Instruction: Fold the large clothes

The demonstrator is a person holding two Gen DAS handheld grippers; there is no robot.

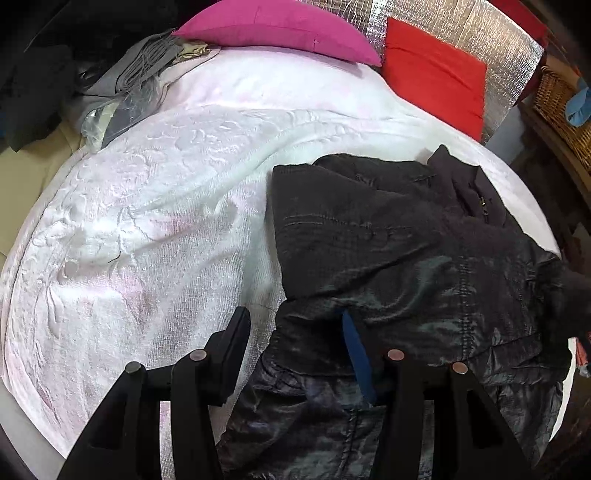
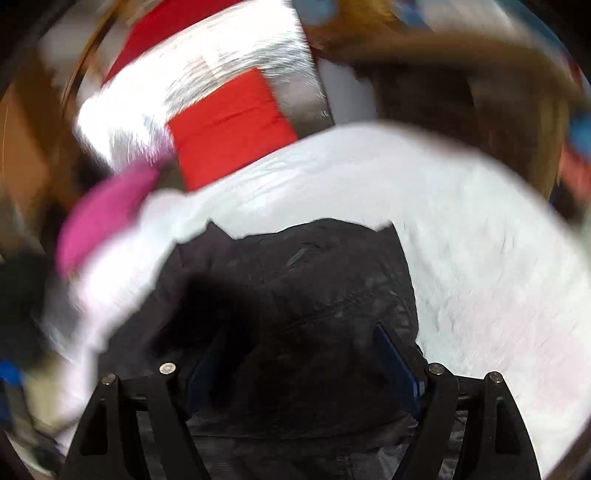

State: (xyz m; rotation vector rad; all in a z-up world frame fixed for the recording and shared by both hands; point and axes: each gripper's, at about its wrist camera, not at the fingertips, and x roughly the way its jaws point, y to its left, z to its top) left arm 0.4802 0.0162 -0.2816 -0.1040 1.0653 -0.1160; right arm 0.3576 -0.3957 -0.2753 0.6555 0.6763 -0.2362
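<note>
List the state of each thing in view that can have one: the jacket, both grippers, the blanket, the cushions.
black jacket: partly folded, lying on the bed
left gripper: jaws apart, jacket edge between them; grip unclear
right gripper: open wide over the jacket, picture blurred
white blanket: spread out, lightly wrinkled
pink cushion: lying at the head of the bed
red cushion: propped against the silver backing

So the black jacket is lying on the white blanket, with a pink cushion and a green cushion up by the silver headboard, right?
Not quite: the second cushion is red, not green. The left wrist view shows the red cushion beside the pink cushion, against the silver headboard. The black jacket does lie on the white blanket.
</note>
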